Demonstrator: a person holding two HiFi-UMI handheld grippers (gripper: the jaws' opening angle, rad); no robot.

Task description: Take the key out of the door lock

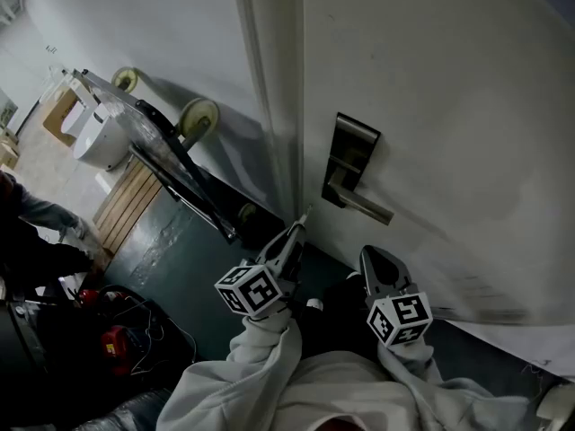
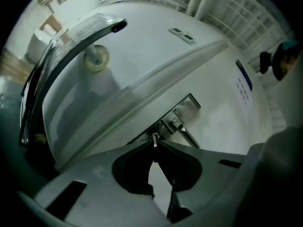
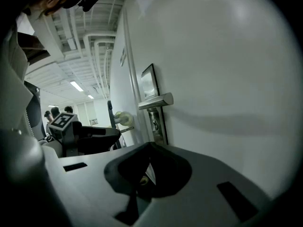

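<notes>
A white door [image 1: 431,88] carries a dark lock plate [image 1: 349,155] with a silver lever handle [image 1: 364,206]. My left gripper [image 1: 303,215] is shut on a small silver key [image 2: 154,139], pinched at the very fingertips. It sits just left of and below the lock plate [image 2: 182,112], near the door's edge. In the right gripper view the keyhole [image 3: 154,123] under the handle [image 3: 156,101] shows no key, and the left gripper [image 3: 94,137] sits off to the left. My right gripper [image 1: 379,263] hangs below the handle with its jaws together and nothing in them.
A folded hand truck [image 1: 171,155] with pale wheels [image 1: 199,115] leans on the wall left of the door. A white bucket [image 1: 99,140], a wooden pallet [image 1: 126,200] and red tools with cables [image 1: 112,338] lie on the floor. A person [image 1: 31,241] is at the left edge.
</notes>
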